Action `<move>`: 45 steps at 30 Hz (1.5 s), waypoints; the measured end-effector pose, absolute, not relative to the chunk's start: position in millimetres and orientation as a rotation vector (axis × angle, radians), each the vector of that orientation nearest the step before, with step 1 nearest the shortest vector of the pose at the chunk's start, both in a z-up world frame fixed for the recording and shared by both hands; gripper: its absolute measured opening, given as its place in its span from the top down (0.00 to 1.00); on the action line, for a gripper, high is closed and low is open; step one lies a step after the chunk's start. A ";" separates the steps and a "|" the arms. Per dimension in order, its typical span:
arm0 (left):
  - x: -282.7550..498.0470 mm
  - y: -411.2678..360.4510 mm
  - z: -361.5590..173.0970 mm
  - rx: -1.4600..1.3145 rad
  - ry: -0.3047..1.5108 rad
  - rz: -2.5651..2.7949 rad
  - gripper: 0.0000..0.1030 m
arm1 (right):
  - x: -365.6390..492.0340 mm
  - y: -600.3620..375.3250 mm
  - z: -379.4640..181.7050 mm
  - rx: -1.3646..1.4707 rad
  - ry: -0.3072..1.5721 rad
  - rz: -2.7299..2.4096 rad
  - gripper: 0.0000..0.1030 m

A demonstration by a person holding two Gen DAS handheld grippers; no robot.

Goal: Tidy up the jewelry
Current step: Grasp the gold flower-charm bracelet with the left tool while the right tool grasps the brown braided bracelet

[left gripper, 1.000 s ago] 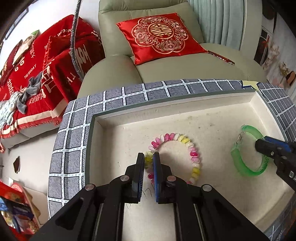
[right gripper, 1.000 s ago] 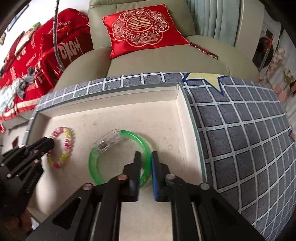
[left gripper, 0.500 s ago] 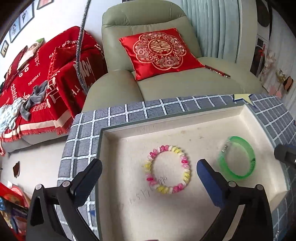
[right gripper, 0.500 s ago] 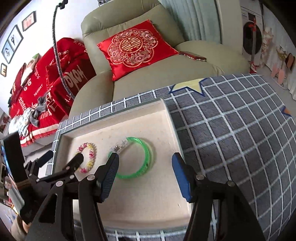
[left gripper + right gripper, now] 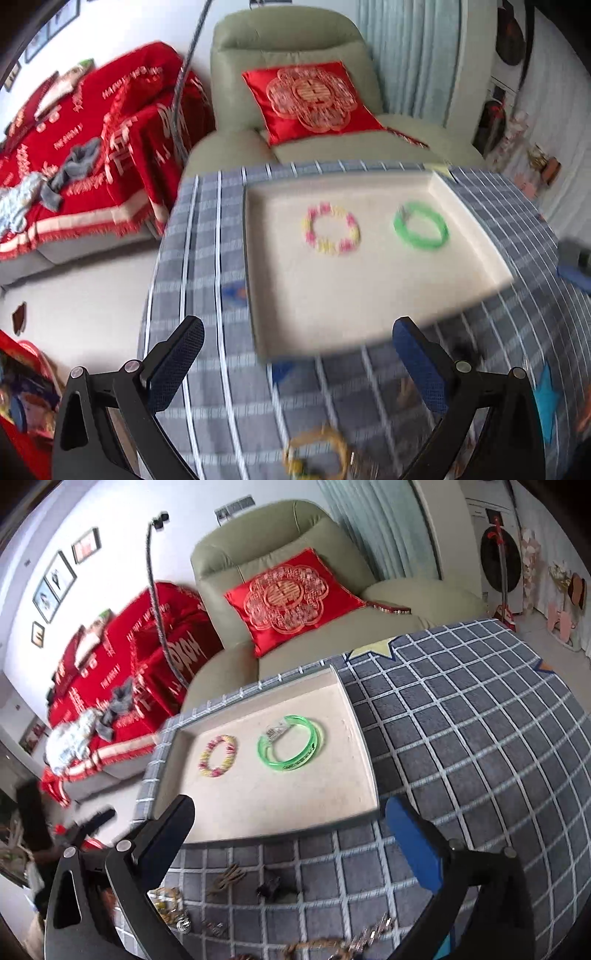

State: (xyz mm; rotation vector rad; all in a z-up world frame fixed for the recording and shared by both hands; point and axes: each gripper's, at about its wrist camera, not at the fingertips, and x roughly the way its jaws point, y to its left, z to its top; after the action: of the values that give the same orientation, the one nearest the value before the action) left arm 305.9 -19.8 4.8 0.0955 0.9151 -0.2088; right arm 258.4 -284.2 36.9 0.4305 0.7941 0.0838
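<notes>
A cream tray [image 5: 369,317] [image 5: 280,812] lies on the grey checked cloth. In it lie a pink-and-yellow bead bracelet [image 5: 331,232] [image 5: 218,756] on the left and a green bangle [image 5: 421,229] [image 5: 291,743] on the right. My left gripper [image 5: 295,365] is open and empty, above the cloth in front of the tray. My right gripper [image 5: 291,838] is open and empty, at the tray's near edge. A gold bracelet [image 5: 317,454] lies on the cloth near me. Several loose pieces of jewelry [image 5: 229,878] lie on the cloth in the right wrist view.
A green armchair [image 5: 295,546] with a red cushion [image 5: 291,598] stands behind the table. A red-covered sofa [image 5: 74,155] is at the left. The checked cloth [image 5: 480,738] stretches to the right of the tray. The left wrist view is blurred.
Both grippers opened, let go of the bead bracelet and the green bangle in the tray, and drew back and up toward me. Loose jewelry on the near cloth came into view.
</notes>
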 end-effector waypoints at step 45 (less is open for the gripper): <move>244.0 23.3 -54.6 0.058 0.996 -0.122 0.00 | 172.9 -253.4 -44.9 0.273 1.063 -0.105 0.27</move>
State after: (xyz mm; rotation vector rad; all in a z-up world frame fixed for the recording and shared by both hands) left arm 244.0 23.3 -54.6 0.0579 0.9960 -0.1215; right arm 172.9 -253.4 -44.9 0.2730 1.0633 -0.1046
